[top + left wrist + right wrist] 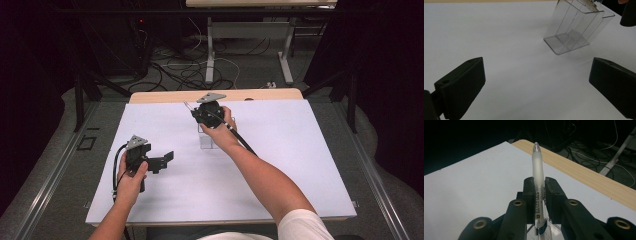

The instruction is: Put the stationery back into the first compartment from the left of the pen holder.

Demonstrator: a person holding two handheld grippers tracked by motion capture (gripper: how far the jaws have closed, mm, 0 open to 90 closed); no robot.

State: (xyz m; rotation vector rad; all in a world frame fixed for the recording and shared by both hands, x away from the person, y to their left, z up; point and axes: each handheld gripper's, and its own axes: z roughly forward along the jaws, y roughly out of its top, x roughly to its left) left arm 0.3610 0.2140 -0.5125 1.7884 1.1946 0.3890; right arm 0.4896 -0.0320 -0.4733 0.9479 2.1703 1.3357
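Pen (538, 172) was clamped between the jaws of the right tool (539, 185), frosted barrel poking past them, its lower end over a clear plastic holder (574, 30). Holder stood on the white tabletop (280, 165), split by clear dividers into compartments; those in sight from the left tool's view looked empty. Right tool (207, 116) sat directly above the holder near the tabletop's far edge. Left tool (159, 161) had its jaws spread wide, gripping nothing, well apart from the holder.
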